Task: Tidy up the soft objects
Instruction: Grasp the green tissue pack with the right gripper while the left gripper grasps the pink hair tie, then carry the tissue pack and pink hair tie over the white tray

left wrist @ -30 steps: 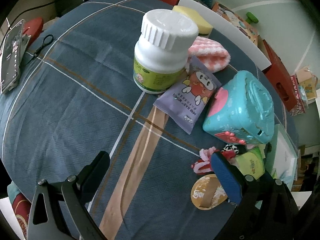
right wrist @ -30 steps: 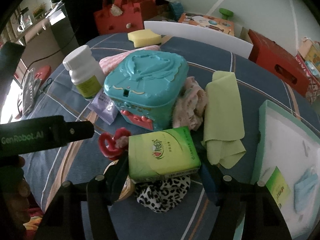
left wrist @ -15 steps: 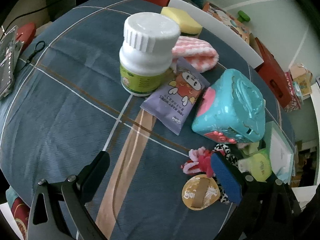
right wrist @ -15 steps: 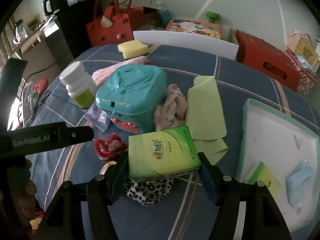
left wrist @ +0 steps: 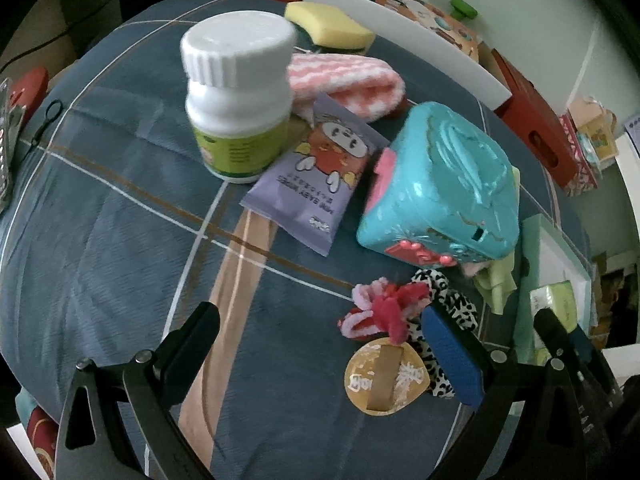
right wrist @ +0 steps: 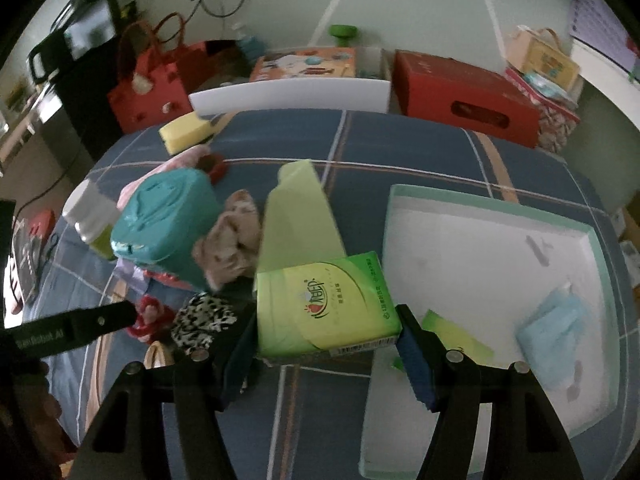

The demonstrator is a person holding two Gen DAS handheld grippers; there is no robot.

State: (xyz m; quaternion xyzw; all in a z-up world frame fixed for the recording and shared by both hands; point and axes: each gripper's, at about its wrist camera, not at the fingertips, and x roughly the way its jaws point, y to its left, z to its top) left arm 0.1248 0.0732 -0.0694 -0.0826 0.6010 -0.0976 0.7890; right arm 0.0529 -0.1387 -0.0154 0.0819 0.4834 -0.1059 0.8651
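Note:
My right gripper (right wrist: pixel 326 360) is shut on a green tissue pack (right wrist: pixel 326 306) and holds it above the blue plaid table, close to the left rim of the white tray (right wrist: pixel 390 216). In the left wrist view the same tissue pack (left wrist: pixel 554 304) shows at the far right. My left gripper (left wrist: pixel 320 356) hangs open over bare cloth, with nothing between its fingers. Just beyond its right finger lie a leopard-print scrunchie (left wrist: pixel 450 304), a red and pink chenille bow (left wrist: pixel 384 308) and a round gold packet (left wrist: pixel 386 376).
A white pill bottle (left wrist: pixel 236 96), a purple wipes pack (left wrist: pixel 316 176), a teal toy box (left wrist: pixel 444 184), a pink striped cloth (left wrist: pixel 348 80) and a yellow sponge (left wrist: pixel 328 26) crowd the table. A green cloth (right wrist: pixel 296 216) and beige fabric (right wrist: pixel 230 240) lie by the tray, which holds a blue mask (right wrist: pixel 554 332).
The right gripper has carried the tissue pack up and to the right, toward the tray, while rolling. The left gripper has drifted sideways, so the bottle and toy box sit more centrally in its view.

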